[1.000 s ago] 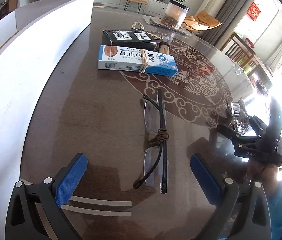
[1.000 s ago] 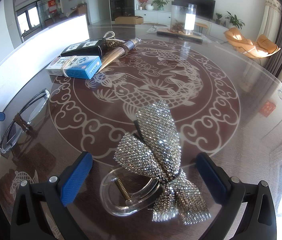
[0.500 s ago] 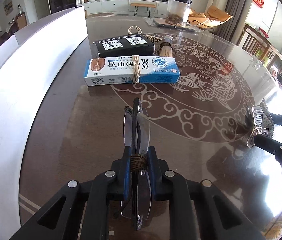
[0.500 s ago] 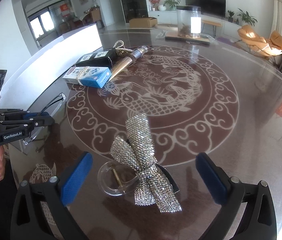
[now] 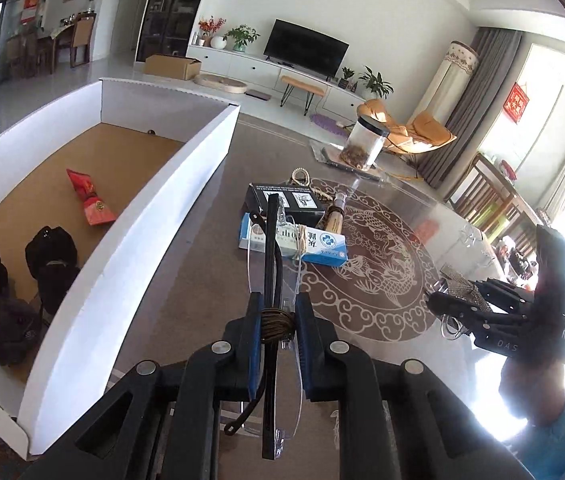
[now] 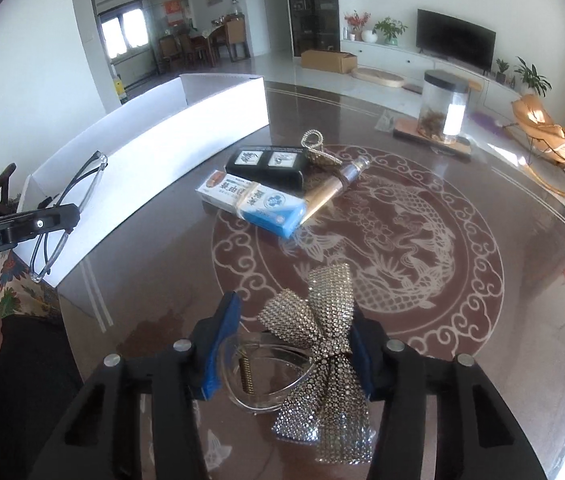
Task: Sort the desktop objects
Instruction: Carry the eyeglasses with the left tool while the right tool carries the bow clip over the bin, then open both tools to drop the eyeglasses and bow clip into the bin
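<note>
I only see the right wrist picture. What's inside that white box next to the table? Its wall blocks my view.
Observer: A red packet lies on the brown floor of the white box.
Operator: Anything else in there?
Observer: Some dark bundles at the near end; I cannot tell what they are.
Operator: And how exactly are the glasses held?
Observer: The left gripper is shut on the glasses just where a brown cord is wound round them.
</note>
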`<state>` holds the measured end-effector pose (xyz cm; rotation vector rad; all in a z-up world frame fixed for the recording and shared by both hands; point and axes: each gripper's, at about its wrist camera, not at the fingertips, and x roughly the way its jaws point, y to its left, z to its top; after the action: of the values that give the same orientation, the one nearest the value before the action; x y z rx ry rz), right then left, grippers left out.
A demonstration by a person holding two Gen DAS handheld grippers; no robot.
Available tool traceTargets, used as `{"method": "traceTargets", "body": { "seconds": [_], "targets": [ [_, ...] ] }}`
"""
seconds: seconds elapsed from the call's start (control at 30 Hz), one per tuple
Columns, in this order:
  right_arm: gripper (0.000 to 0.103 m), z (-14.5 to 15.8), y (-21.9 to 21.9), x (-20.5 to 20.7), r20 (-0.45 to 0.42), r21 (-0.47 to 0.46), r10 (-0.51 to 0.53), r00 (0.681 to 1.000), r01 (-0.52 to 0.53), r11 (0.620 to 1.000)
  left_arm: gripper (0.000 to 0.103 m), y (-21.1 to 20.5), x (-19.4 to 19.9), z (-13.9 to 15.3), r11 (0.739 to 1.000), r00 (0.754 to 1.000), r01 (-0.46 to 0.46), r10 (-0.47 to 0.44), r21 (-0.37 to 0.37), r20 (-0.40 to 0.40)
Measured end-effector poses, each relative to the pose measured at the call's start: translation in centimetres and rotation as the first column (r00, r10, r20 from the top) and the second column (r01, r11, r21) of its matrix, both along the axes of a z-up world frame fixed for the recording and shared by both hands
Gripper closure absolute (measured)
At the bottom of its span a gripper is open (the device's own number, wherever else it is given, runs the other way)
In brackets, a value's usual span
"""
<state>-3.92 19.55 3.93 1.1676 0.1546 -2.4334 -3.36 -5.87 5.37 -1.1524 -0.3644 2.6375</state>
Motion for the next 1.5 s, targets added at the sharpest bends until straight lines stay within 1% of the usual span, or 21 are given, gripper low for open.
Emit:
{"method": "traceTargets", "body": {
  "seconds": [0.1,0.17,0.3,0.37,0.43,0.5,0.57,0.6,0.63,0.67,0.7,0.73,0.77,0.83,0.9,1.0,1.1,1.17,1.3,1.4,1.5],
  "targets": [
    [0.052,3.2,-4.6,-1.4,-0.041,-0.035,0.073,0.996,-0.075,0.997,0.088,-4.2,-0.3,3.1,0.997,0.997,-0.073,0.073,0.01,-0.035],
    [0.052,5.1,-8.5,-2.7,-0.064,-0.067,0.129,0.99,-0.133,0.989,0.088,-7.6,-0.9,4.2,0.989,0.988,-0.147,0.146,-0.018,-0.044],
    [0.052,7.6,-17.5,-5.4,-0.093,-0.14,0.234,0.968,-0.246,0.959,0.088,-14.6,-2.7,3.2,0.954,0.957,-0.289,0.291,-0.084,0.008],
    [0.052,7.9,-22.3,-6.9,-0.095,-0.156,0.273,0.957,-0.285,0.946,0.088,-17.8,-3.9,1.5,0.925,0.926,-0.363,0.371,-0.107,0.064],
    [0.052,7.3,-26.4,-8.7,-0.073,-0.179,0.298,0.952,-0.306,0.935,0.088,-20.4,-4.4,-0.2,0.899,0.89,-0.43,0.438,-0.089,0.126],
    [0.052,5.9,-30.1,-10.5,-0.028,-0.187,0.311,0.95,-0.31,0.932,0.088,-21.6,-4.9,-1.9,0.877,0.858,-0.472,0.48,-0.09,0.182],
    [0.051,4.1,-33.1,-12.0,0.009,-0.161,0.318,0.948,-0.313,0.936,0.087,-22.2,-5.0,-3.4,0.849,0.815,-0.512,0.528,-0.13,0.24],
    [0.05,3.1,-34.2,-12.6,0.033,-0.143,0.318,0.948,-0.31,0.94,0.085,-22.2,-5.3,-4.1,0.837,0.792,-0.524,0.547,-0.157,0.27],
    [0.046,2.2,-35.1,-13.2,0.058,-0.126,0.31,0.949,-0.301,0.945,0.07,-22.2,-5.4,-4.8,0.834,0.78,-0.527,0.551,-0.164,0.297],
    [0.034,1.3,-35.7,-13.8,0.083,-0.111,0.296,0.952,-0.286,0.952,0.059,-22.0,-5.4,-5.2,0.841,0.784,-0.519,0.54,-0.155,0.306],
    [0.026,0.7,-36.1,-14.4,0.1,-0.1,0.273,0.957,-0.264,0.959,0.054,-21.3,-5.4,-5.1,0.854,0.807,-0.496,0.521,-0.158,0.28],
    [0.017,0.5,-36.1,-14.7,0.101,-0.096,0.253,0.962,-0.243,0.965,0.041,-20.7,-5.5,-5.2,0.868,0.824,-0.469,0.497,-0.164,0.272],
    [0.016,0.4,-36.0,-14.8,0.092,-0.099,0.24,0.966,-0.231,0.968,0.03,-20.1,-5.8,-5.4,0.883,0.841,-0.435,0.468,-0.176,0.27],
    [0.014,0.6,-35.7,-14.9,0.077,-0.1,0.235,0.969,-0.227,0.969,0.02,-18.6,-6.4,-5.6,0.898,0.859,-0.381,0.431,-0.219,0.274],
    [0.013,0.8,-35.4,-14.5,0.068,-0.082,0.235,0.97,-0.229,0.97,0.019,-18.2,-6.4,-5.5,0.895,0.862,-0.377,0.433,-0.239,0.264],
    [0.013,1.5,-33.9,-13.3,0.028,-0.047,0.227,0.974,-0.225,0.973,0.019,-18.8,-5.6,-5.0,0.894,0.865,-0.408,0.443,-0.183,0.234],
    [0.012,2.6,-31.2,-12.0,-0.044,-0.032,0.204,0.978,-0.206,0.978,0.019,-18.6,-4.3,-4.1,0.878,0.863,-0.451,0.475,-0.162,0.171],
    [0.009,3.3,-28.6,-10.9,-0.093,-0.036,0.179,0.979,-0.183,0.982,0.019,-17.5,-3.3,-3.1,0.889,0.884,-0.441,0.454,-0.125,0.115],
    [0.004,3.4,-22.1,-7.8,-0.157,-0.034,0.114,0.981,-0.121,0.992,0.019,-13.7,-1.9,-0.1,0.913,0.919,-0.393,0.395,-0.111,0.0],
    [0.004,2.0,-16.2,-5.0,-0.179,-0.015,0.042,0.983,-0.046,0.999,0.019,-9.9,-0.9,1.5,0.94,0.943,-0.332,0.328,-0.08,-0.06],
    [0.004,-0.4,-9.4,-2.1,-0.161,0.002,-0.056,0.985,0.057,0.998,0.019,-4.9,0.2,2.6,0.969,0.968,-0.235,0.226,-0.076,-0.108]
  ]
}}
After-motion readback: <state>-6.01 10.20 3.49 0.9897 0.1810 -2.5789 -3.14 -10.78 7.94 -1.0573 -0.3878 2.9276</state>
